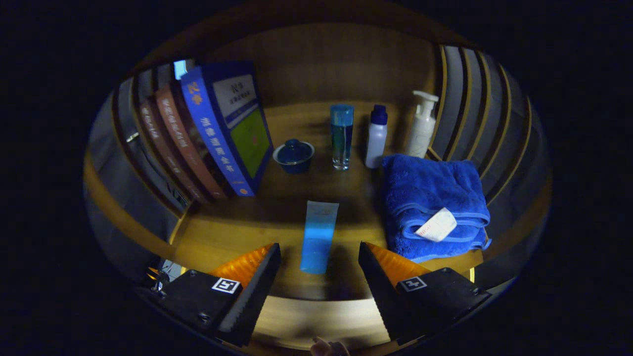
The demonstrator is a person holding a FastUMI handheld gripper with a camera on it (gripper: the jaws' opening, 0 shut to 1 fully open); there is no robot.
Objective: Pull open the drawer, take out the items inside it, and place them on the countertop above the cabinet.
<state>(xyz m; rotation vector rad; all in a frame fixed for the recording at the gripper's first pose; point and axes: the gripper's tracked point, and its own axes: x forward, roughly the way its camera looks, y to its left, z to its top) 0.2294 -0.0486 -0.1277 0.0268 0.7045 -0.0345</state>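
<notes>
A light blue tube (318,237) lies flat on the wooden countertop (222,237), its near end reaching into the gap between my fingertips. My gripper (319,247) is open, and its black fingers (257,282) stand apart on either side of the tube without touching it. Beyond the tube, a row of items stands on the countertop: a small dark blue lidded bowl (293,155), a clear blue bottle (341,137), a white bottle with a blue cap (377,137) and a white pump bottle (422,124).
Several books (217,133) lean at the left. A folded blue towel (432,207) with a white tag lies to the right of the tube. Slatted walls (474,113) close both sides and a wooden panel the back. The counter's front edge (316,316) runs under the fingers.
</notes>
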